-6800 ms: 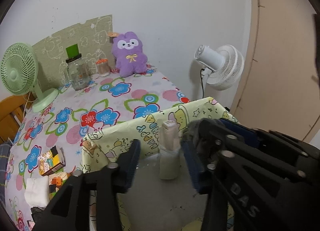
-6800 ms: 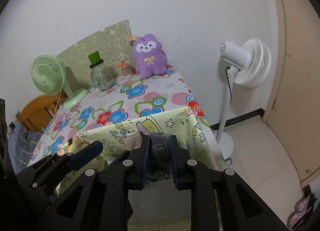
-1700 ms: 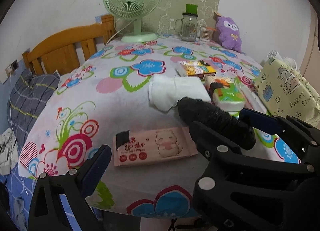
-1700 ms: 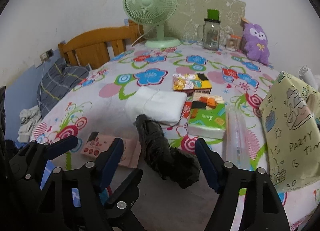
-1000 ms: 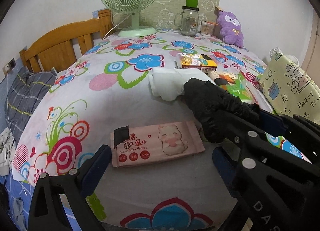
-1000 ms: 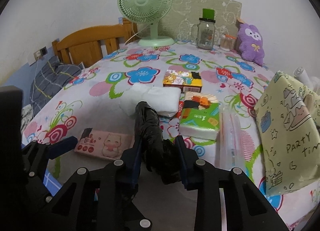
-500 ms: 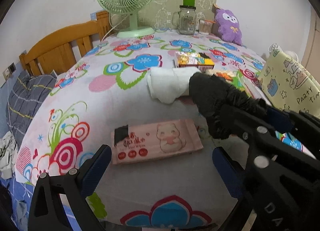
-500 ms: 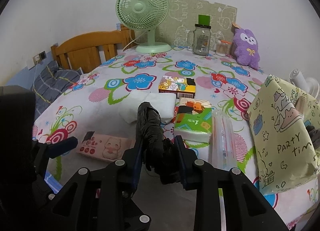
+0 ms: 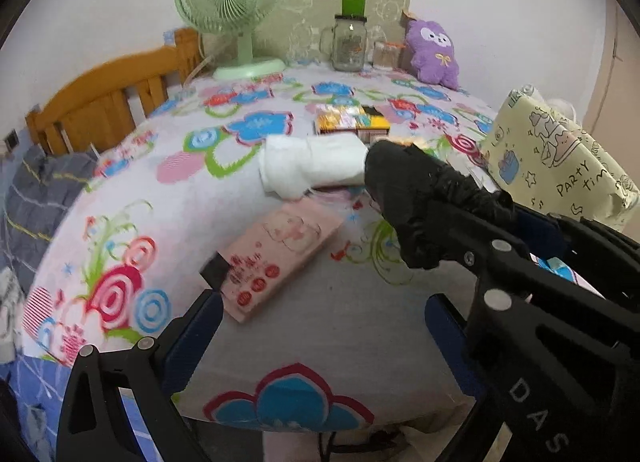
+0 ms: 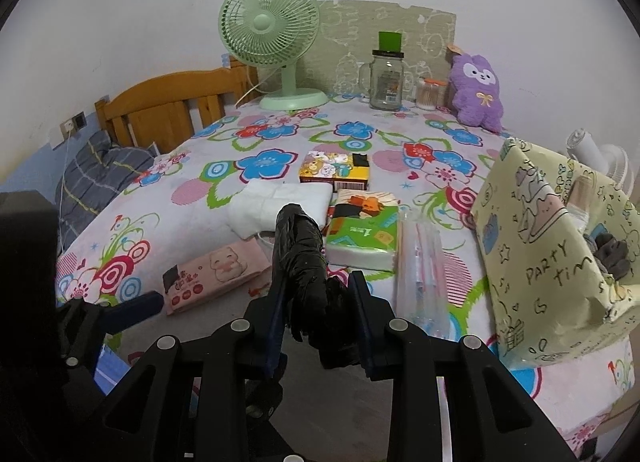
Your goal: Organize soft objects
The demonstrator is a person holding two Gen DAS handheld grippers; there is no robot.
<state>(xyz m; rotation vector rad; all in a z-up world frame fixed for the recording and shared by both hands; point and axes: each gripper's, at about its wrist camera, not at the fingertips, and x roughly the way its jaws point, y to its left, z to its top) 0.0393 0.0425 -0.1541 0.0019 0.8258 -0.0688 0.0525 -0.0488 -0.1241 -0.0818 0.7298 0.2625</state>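
My right gripper [image 10: 318, 302] is shut on a black rolled soft bundle [image 10: 298, 246], held upright a little above the flowered bed cover; in the left wrist view the bundle [image 9: 416, 198] sticks up at the right. My left gripper [image 9: 320, 322] stands open, nothing between its fingers, just short of a pink wipes pack [image 9: 276, 254]. A folded white cloth [image 10: 280, 202] lies behind the bundle. At the right stands a yellow party bag [image 10: 552, 262] holding a grey sock [image 10: 608, 250] and a white roll [image 10: 580, 190]. A purple plush [image 10: 478, 90] sits at the back.
A green tissue pack [image 10: 360, 234], a cartoon box [image 10: 334, 170] and a clear straw pack [image 10: 420, 262] lie mid-bed. A green fan [image 10: 272, 30] and a glass jar [image 10: 386, 78] stand at the far edge. A wooden headboard [image 10: 168, 102] is on the left.
The right gripper has shut on the black bundle and lifted it slightly. The pink wipes pack has turned, its right end now farther away. The left gripper has stayed open.
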